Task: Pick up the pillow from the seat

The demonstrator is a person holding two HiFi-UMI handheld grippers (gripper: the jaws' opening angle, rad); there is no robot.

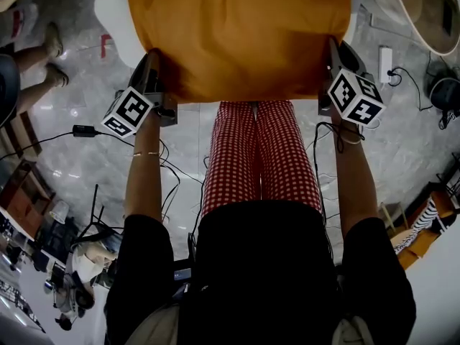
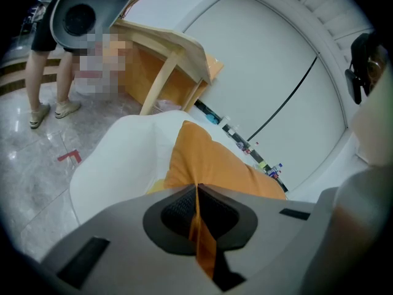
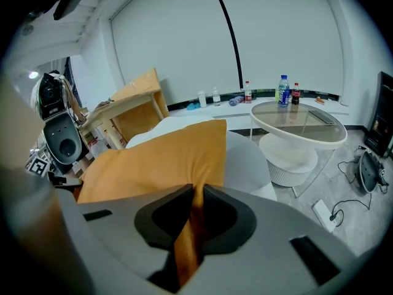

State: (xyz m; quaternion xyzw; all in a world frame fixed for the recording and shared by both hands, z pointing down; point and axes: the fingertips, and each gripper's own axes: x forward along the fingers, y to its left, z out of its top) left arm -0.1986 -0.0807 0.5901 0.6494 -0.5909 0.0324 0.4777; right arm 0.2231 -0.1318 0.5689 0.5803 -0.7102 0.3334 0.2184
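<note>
An orange pillow [image 1: 241, 31] hangs in front of me, held by its two near corners above a white seat [image 1: 111, 13]. My left gripper [image 1: 159, 77] is shut on the pillow's left corner, with orange fabric pinched between its pads [image 2: 196, 217]. On the right corner my right gripper [image 1: 332, 67] is shut, and a fold of fabric [image 3: 193, 217] runs through its jaws. The pillow [image 2: 212, 165] spreads over the white seat [image 2: 116, 158] in the left gripper view. In the right gripper view the pillow [image 3: 156, 158] covers most of the seat [image 3: 245, 158].
A round glass table [image 3: 298, 118] with bottles stands to the right of the seat. A wooden frame [image 2: 163, 66] stands behind the seat. Cables [image 1: 165, 167] and a power strip [image 1: 385, 63] lie on the grey floor. Another person's legs [image 1: 32, 63] show at the left.
</note>
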